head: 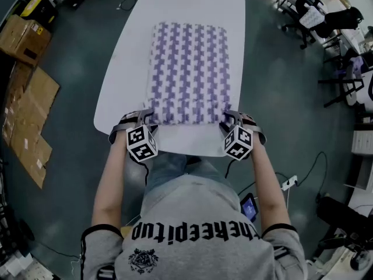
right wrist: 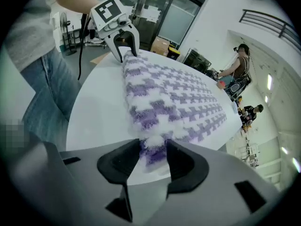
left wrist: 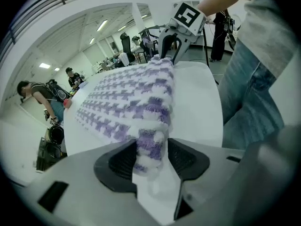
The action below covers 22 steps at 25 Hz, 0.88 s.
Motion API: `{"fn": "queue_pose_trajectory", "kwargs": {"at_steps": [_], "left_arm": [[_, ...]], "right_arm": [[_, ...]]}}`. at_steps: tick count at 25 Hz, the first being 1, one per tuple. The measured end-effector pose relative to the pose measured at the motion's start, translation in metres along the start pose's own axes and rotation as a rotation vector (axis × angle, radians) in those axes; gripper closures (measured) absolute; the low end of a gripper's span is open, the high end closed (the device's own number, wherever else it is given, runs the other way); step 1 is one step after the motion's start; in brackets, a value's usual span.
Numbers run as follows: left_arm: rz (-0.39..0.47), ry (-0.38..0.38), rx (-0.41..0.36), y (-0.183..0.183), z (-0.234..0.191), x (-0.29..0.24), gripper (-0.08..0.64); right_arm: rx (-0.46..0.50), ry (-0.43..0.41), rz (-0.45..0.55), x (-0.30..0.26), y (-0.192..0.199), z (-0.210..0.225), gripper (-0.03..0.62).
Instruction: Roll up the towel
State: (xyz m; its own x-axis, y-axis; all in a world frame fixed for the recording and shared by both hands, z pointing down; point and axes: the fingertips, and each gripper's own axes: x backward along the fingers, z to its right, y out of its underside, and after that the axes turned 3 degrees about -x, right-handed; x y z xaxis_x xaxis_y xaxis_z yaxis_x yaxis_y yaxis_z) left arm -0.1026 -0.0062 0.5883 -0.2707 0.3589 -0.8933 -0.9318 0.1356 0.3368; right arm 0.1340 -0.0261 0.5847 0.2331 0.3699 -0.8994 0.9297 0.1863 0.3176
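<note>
1. White, smooth tabletop (head: 116, 98) with rounded ends, bearing a fluffy towel (head: 189, 69) along its middle: rectangular, flat, purple-and-white check in a soft pile.
2. Near edge turned up into a thick, plush ridge, close to the table's near rim.
3. Left gripper (left wrist: 151, 160) at that ridge's left end: black ribbed pads (left wrist: 123, 161) spread apart, pile between them, not pinched.
4. Right gripper (right wrist: 154, 160) at the right end: likewise parted, fuzzy corner loose in the gap.
5. Marker cubes (head: 141, 143), black-and-white squares, atop both; grey sweatshirt (head: 192, 214) behind.
6. Dark teal floor (head: 280, 98) all around; brown cardboard boxes (head: 23, 37) at left, black chairs (head: 326, 25) at right.
</note>
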Motion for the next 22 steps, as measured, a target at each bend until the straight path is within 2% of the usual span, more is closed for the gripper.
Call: {"fn": "queue_pose_trajectory", "kwargs": {"at_steps": [7, 12, 15, 16, 17, 22], "left_arm": [[-0.029, 0.000, -0.024, 0.011, -0.013, -0.013, 0.351], [-0.020, 0.028, -0.027, 0.013, -0.021, -0.014, 0.353], [-0.008, 0.047, -0.003, 0.011, -0.019, -0.017, 0.370], [-0.009, 0.041, 0.007, 0.011, -0.019, -0.018, 0.382], [-0.012, 0.032, 0.013, 0.012, -0.019, -0.018, 0.467], [-0.033, 0.005, -0.013, 0.015, -0.016, -0.018, 0.499]], "right_arm": [[-0.006, 0.009, -0.031, -0.014, -0.007, 0.006, 0.433], [-0.031, 0.008, -0.039, -0.019, -0.009, 0.013, 0.436], [-0.059, -0.006, -0.040, -0.020, -0.005, 0.014, 0.512], [-0.063, -0.006, -0.042, -0.020, -0.004, 0.012, 0.527], [-0.068, -0.004, -0.043, -0.020, -0.005, 0.010, 0.537], [-0.092, -0.010, -0.036, -0.014, -0.007, 0.002, 0.548]]}}
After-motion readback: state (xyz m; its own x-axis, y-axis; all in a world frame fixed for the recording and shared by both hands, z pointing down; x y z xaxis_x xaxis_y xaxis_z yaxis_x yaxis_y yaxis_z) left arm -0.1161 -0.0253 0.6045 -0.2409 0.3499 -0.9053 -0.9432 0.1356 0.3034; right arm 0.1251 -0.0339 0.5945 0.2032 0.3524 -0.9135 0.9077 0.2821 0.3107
